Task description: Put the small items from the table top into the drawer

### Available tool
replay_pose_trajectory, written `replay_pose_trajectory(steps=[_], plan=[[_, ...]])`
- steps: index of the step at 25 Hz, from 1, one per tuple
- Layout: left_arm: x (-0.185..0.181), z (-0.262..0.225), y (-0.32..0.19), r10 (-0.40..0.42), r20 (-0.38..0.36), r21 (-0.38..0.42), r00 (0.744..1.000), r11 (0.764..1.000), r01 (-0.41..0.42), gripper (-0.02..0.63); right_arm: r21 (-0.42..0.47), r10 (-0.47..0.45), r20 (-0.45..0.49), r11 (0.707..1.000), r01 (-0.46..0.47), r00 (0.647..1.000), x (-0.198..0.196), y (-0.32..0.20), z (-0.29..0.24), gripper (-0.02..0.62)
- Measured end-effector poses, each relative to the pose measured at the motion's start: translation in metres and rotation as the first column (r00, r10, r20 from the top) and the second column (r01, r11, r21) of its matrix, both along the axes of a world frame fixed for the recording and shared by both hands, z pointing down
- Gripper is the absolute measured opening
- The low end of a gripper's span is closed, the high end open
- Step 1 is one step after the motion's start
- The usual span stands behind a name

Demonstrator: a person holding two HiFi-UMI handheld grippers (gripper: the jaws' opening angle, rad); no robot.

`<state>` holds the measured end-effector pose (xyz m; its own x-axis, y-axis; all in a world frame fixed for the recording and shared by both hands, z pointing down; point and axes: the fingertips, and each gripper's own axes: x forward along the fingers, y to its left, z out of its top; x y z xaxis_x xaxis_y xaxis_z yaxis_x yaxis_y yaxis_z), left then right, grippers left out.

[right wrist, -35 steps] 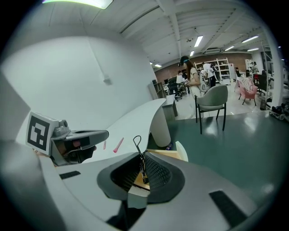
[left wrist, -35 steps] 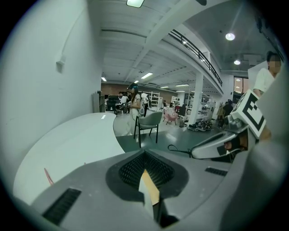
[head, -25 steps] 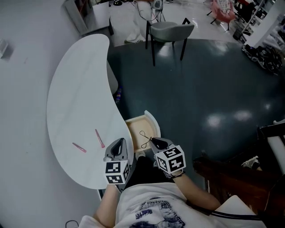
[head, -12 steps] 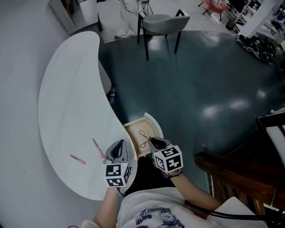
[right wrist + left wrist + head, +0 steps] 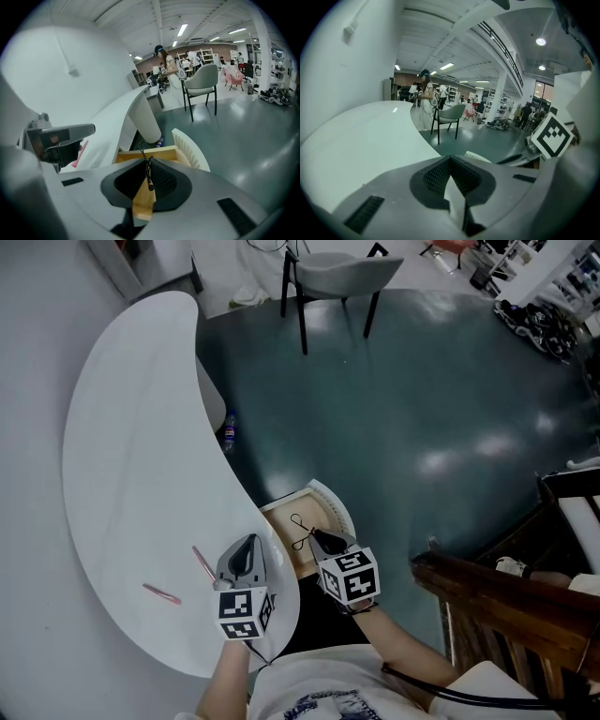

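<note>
right gripper (image 5: 146, 163): narrow, pinched shut on black looped cord (image 5: 149, 185); loop pokes out ahead of tips, short tail behind pads
cord position: hanging over open drawer (image 5: 129, 155), above the wooden box; contact with drawer bottom not visible
step in hand (judged): drop-off of cord into drawer
doing it well: get loop below the wooden rim before opening; open wide, not a crack. Thin springy cord, likely to snag on ribbed pads. If stuck, brush against drawer bottom rather than shake
aim: middle of the box, off the near wall and off the white ribbed drawer front (image 5: 190, 149); too high a release risks a bounce over the rim
left gripper (image 5: 449, 161): jaws together, nothing between; sits over tabletop (image 5: 141, 427) edge, just beside drawer
still to move (judged): pink clip (image 5: 203, 563) just beside left gripper, second pink clip (image 5: 161, 593) further in on tabletop; both flat, so shallow approach, pinch across the thin body
edges: curved tabletop rim runs right along drawer's left side; two grippers near each other there, tight lane, one at a time over the box
open room: dark floor (image 5: 422, 381) free ahead and to the right of drawer; dark wooden frame (image 5: 487, 601) near right forearm, limits swing that way; chair (image 5: 333, 268) well apart, no issue
</note>
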<state>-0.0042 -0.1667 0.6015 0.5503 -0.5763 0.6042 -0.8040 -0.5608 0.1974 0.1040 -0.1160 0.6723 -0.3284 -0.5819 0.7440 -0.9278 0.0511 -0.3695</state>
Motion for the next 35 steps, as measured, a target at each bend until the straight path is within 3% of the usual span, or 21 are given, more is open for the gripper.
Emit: replay_pose_trajectory(steps=[14,23,35], plan=[[0.008,0.027,-0.017,0.037,0.008,-0.001,0.999,0.999,-0.037,0.02,-0.075,0.077,-0.004,0.994,-0.078,0.997,0.003,-0.015,0.065,0.051],[0.006,0.03,-0.023,0.051,0.039,0.013,0.998,0.999,-0.052,0.02,-0.174,0.169,0.001,0.971,-0.166,0.986,0.006,-0.024,0.106,0.051],[0.012,0.031,-0.033,0.061,0.073,0.058,0.995,0.996,-0.065,0.02,-0.201,0.174,-0.023,0.964,-0.175,0.985,0.008,-0.031,0.145,0.051]])
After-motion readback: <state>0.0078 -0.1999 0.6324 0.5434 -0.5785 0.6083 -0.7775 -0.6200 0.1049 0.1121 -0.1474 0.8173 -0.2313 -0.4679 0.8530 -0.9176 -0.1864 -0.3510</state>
